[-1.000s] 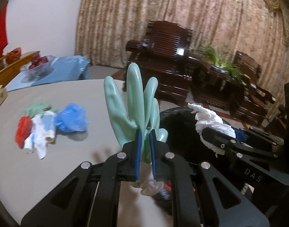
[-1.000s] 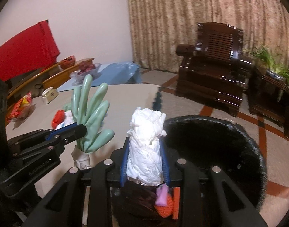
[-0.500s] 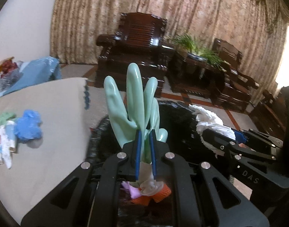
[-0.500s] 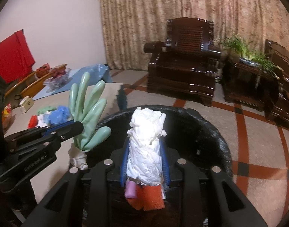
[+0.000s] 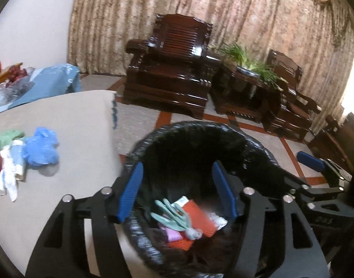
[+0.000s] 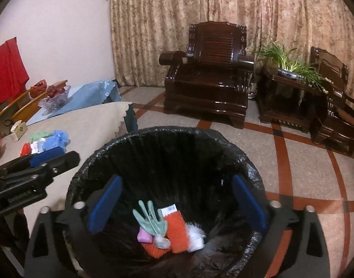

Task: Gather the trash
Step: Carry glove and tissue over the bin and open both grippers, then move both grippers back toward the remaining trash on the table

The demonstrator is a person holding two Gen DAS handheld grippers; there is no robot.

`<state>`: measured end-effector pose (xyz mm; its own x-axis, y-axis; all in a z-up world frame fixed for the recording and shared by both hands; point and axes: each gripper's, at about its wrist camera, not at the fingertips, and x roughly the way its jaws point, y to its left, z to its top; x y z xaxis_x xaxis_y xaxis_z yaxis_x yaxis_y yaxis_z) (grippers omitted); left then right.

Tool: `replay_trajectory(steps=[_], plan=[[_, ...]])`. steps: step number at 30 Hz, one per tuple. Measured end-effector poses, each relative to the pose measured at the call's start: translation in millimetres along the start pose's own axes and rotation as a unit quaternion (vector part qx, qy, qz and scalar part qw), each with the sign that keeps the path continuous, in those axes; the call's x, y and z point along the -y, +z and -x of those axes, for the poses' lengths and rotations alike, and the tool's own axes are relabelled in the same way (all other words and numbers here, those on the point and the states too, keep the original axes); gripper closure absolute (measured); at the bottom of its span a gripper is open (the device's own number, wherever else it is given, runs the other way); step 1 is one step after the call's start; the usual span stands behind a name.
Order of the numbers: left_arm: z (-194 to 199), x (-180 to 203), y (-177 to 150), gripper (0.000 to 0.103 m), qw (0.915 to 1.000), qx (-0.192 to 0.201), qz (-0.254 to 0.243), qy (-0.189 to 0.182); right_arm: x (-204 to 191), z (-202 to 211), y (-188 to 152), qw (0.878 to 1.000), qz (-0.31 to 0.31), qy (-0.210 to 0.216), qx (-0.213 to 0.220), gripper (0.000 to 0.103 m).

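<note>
A bin lined with a black bag (image 5: 200, 129) (image 6: 167, 132) stands on the floor beside the table. Inside lie the pale green glove (image 5: 171, 214) (image 6: 151, 220), the white wad (image 6: 195, 235) (image 5: 218, 220), orange mesh pieces (image 6: 177, 229) and a pink scrap (image 6: 144, 235). My left gripper (image 5: 177, 191) is open and empty above the bin. My right gripper (image 6: 177, 205) is open and empty above the bin too. A pile of trash stays on the table: a blue glove (image 5: 41, 148) (image 6: 57, 139), white, red and green pieces (image 5: 7, 169).
The beige-covered table (image 5: 68, 120) ends just left of the bin. Dark wooden armchairs (image 6: 211, 69) and a side table with a plant (image 6: 290, 69) stand behind on the tiled floor. A tissue box (image 6: 18, 131) sits at the table's far left.
Both grippers opened over the bin. The green glove dropped from the left one and the white wad from the right one into the bin.
</note>
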<state>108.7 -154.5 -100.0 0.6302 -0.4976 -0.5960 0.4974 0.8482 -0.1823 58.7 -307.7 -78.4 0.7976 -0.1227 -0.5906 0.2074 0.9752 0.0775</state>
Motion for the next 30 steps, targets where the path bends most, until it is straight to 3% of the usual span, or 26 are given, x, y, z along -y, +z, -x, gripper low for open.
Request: replay_trajectory(steps=[6,15,30], plan=[[29,-38,6,0.025,0.9981,0.025,0.016,0.054,-22,-4,8,1.000,0.010,0.028,0.005,0.006],[68,-97,8,0.023,0.9896,0.048,0.049,0.126,-92,-19,23,0.994,0.052,0.094,0.012,0.006],[105,-219,2,0.023,0.9631,0.062,0.107,0.239,-216,-80,46,0.981,0.102,0.167,0.004,0.006]])
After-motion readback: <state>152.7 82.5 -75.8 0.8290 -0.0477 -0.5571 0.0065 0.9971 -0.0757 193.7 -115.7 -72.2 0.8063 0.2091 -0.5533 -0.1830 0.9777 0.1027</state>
